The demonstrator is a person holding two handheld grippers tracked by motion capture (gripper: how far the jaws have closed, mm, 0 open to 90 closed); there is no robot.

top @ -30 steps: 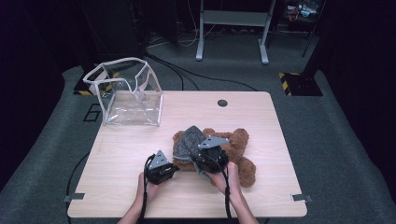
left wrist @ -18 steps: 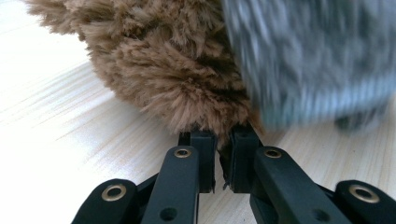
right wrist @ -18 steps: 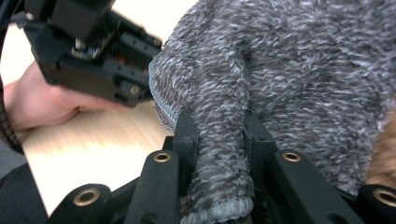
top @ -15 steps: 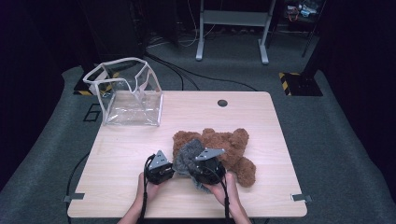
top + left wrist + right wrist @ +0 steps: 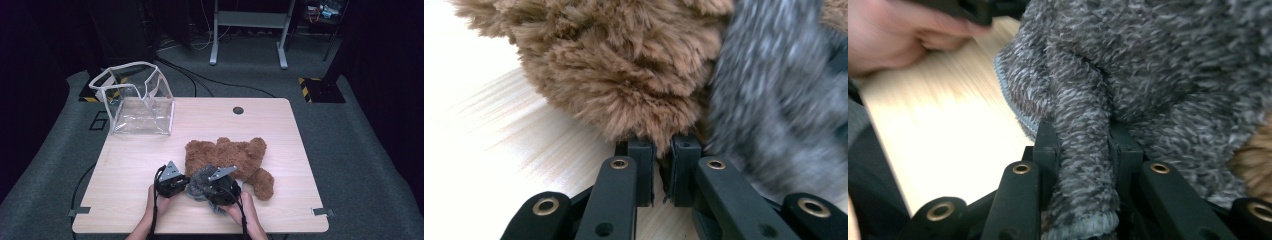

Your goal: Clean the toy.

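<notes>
Both hands sit low at the near edge in the high view, forearms coming up from the bottom and angling inward. The left hand [image 5: 156,205] wraps the left gripper [image 5: 172,181], its grey plate tipped up and pointing forward-right. The right hand [image 5: 241,210] holds the right gripper [image 5: 220,185] just beside it, the two tools nearly touching. In the left gripper view the jaws are pinched close, only a thin slit between the pads [image 5: 642,165]. In the right gripper view the jaws stand a little wider, clamped on a fold between the pads [image 5: 1046,145], and the left hand [image 5: 893,35] shows at upper left.
</notes>
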